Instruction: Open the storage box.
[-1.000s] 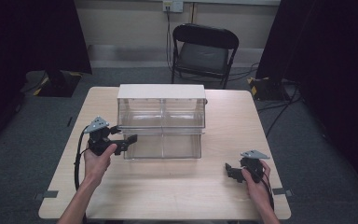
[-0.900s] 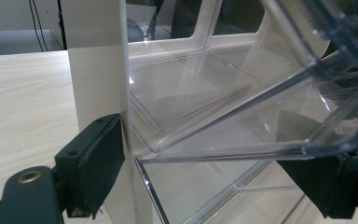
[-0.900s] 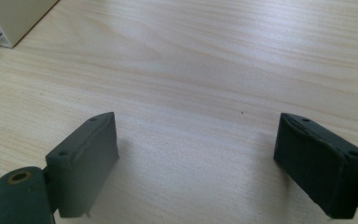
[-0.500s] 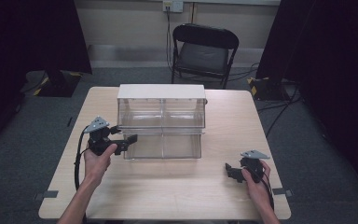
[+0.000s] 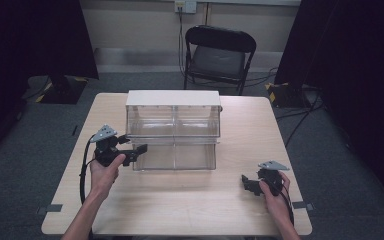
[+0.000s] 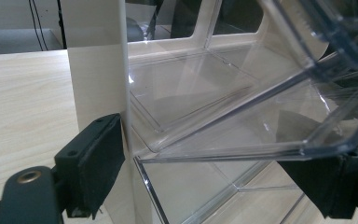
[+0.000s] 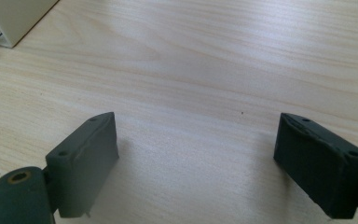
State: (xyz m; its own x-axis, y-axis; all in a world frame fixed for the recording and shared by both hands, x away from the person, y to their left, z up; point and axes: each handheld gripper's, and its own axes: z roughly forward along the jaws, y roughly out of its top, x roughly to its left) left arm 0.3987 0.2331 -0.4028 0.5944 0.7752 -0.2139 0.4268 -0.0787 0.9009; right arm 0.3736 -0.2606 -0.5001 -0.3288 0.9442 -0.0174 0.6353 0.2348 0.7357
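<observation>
A clear plastic drawer cabinet (image 5: 172, 127) with a cream top stands in the middle of the worktop (image 5: 190, 210), nearer its far edge, and its lower drawer (image 5: 177, 156) is pulled out toward the near edge. The left tongs (image 5: 136, 151) sit at the left front corner of that drawer, jaws spread wide. In the left gripper view one jaw lies outside against the cabinet's cream side panel (image 6: 98, 88) and the other is beyond the tilted clear drawer wall (image 6: 279, 116), so they straddle the corner without pinching anything. The right tongs (image 5: 246, 182) rest low near the worktop's near right corner, well apart from the cabinet, jaws wide open with only bare wood between them. The step in hand looks like taking hold of the drawer to slide it. To do it well, the left tongs should shift off the cream panel so that both jaws close on the drawer's front wall alone, not on the frame. The drawer appears tilted in its track, so level it first and move it straight along the runners. The free right tongs could steady the cabinet against sliding.
</observation>
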